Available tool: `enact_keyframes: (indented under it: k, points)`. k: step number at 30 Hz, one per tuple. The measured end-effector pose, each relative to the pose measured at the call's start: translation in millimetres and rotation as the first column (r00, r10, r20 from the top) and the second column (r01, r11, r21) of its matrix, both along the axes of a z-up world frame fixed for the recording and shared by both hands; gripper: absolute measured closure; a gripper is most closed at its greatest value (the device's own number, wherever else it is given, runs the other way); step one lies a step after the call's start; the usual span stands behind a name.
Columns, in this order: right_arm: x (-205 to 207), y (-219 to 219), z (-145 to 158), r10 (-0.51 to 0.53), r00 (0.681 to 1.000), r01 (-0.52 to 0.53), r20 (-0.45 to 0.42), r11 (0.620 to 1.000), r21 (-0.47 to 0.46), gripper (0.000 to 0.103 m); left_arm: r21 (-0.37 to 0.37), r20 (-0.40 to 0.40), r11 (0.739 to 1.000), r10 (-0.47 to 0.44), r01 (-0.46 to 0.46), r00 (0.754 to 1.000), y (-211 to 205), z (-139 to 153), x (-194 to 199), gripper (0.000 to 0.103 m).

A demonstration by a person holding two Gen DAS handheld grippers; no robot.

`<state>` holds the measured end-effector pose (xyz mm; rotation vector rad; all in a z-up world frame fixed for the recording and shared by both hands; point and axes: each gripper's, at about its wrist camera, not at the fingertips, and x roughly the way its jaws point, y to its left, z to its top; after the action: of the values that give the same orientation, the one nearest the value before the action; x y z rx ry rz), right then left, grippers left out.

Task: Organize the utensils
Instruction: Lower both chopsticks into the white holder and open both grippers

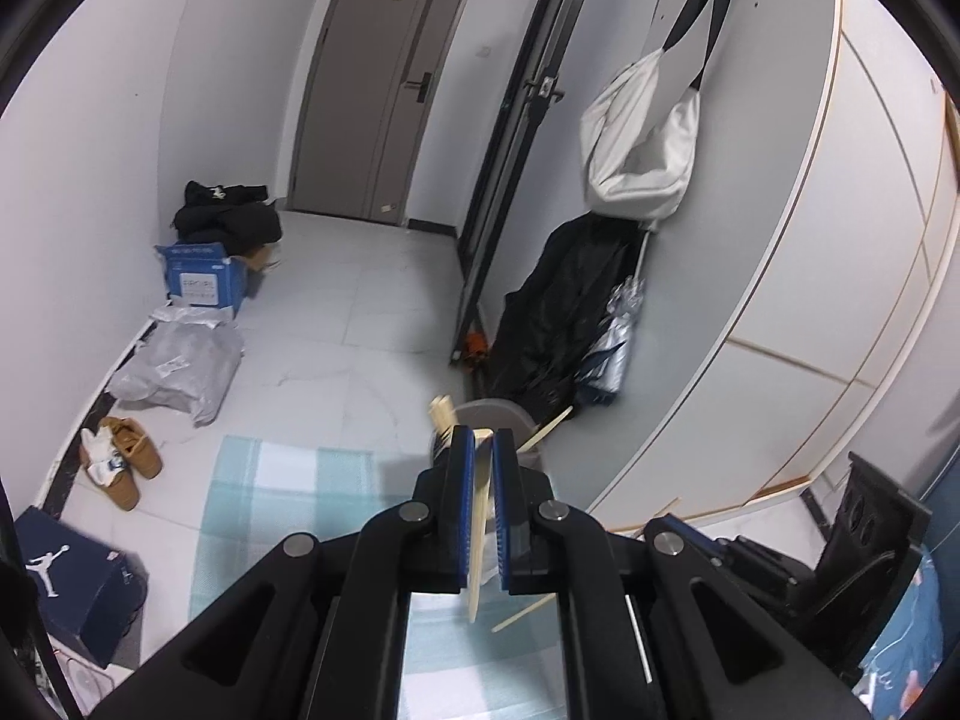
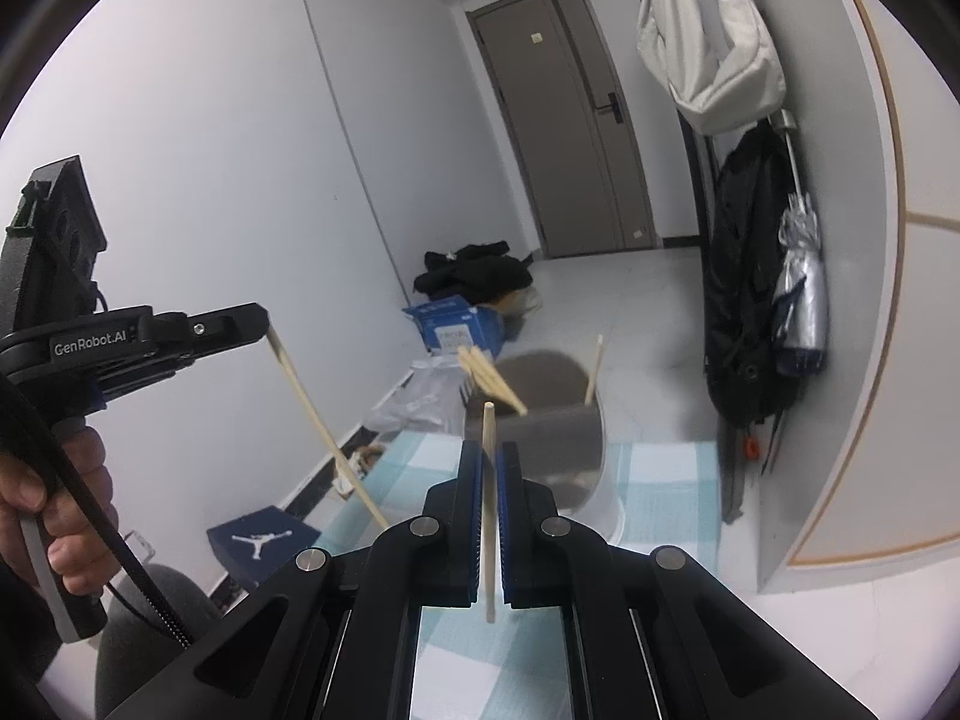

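Nearest the cameras, each hand-held gripper is closed on 1 wooden chopstick: the left gripper (image 1: 483, 438) pinches its chopstick (image 1: 478, 540) between blue pads, the stick slanting down below the jaws, and the right gripper (image 2: 491, 450) clamps a second chopstick (image 2: 489, 510) almost upright. Seen from the right wrist, a hand (image 2: 54, 498) grips the left tool's handle at the near left. Below lies a checked blue-and-white cloth (image 2: 660, 480). Just beyond the fingertips stands a grey utensil holder (image 2: 552, 432) with more chopsticks (image 2: 492, 378) leaning inside. Farther off are a blue box (image 2: 456, 324), dark clothes (image 2: 474, 273) and a brown door (image 2: 570, 120).
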<state>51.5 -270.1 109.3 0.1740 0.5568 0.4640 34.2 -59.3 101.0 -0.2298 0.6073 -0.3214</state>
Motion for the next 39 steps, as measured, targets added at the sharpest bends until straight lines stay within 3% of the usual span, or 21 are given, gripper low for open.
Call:
enact_keyframes:
  k: [11, 18, 22, 28, 39]
  points:
    - [37.0, -14.5, 59.6, 0.000, 0.997, 0.000, 0.083, 1.000, -0.005, 0.099, -0.079, 0.053, 0.997, -0.002, 0.006, 0.999, -8.6, 33.1, 37.3, 0.100]
    - [75.1, -24.2, 79.6, -0.015, 0.994, 0.017, 0.104, 1.000, -0.014, 0.099, -0.150, 0.042, 0.988, 0.025, -0.018, 0.999, -3.1, 32.7, 67.7, 0.100]
    - [93.8, -24.0, 86.0, -0.014, 0.993, 0.017, 0.116, 0.999, -0.028, 0.099, -0.146, 0.036, 0.989, 0.033, -0.027, 0.999, -3.7, 27.0, 81.0, 0.100]
    - [124.2, -17.5, 85.2, 0.007, 0.993, -0.002, 0.120, 0.999, -0.039, 0.099, -0.119, 0.019, 0.992, 0.033, -0.030, 0.999, -2.9, 16.3, 99.4, 0.100]
    - [152.7, 2.1, 50.0, 0.094, 0.994, -0.086, 0.058, 0.987, -0.135, 0.099, -0.087, -0.049, 0.996, -0.015, 0.011, 0.999, -9.6, -10.0, 117.8, 0.100]
